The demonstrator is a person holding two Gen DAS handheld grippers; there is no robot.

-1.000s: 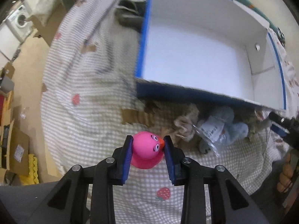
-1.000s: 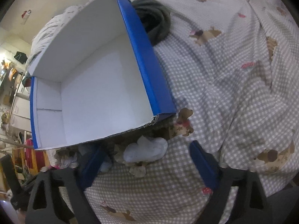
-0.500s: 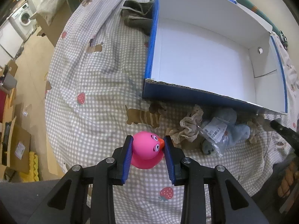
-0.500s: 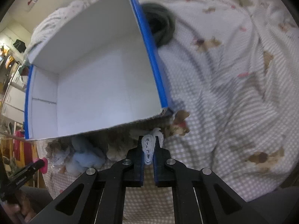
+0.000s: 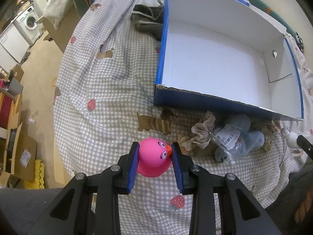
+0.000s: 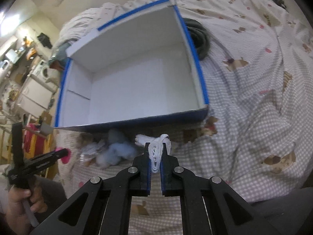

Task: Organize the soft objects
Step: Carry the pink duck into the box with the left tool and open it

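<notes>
Your left gripper [image 5: 155, 163]: jaws pinching the pink duck [image 5: 153, 159] | your right gripper [image 6: 155, 163]: jaws clamped on white cloth [image 6: 156, 150] | blue box [image 6: 137, 90] on bed: open

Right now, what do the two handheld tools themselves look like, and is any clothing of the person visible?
Both the left tool and the right tool are matte black, with angular open-frame arms, silver round bolts at the pivots and flat fingers lined with blue ribbed pads. No cables or markings show on either. Dark grey fabric, possibly clothing, fills the lower corners; no sleeve is clearly visible.
</notes>
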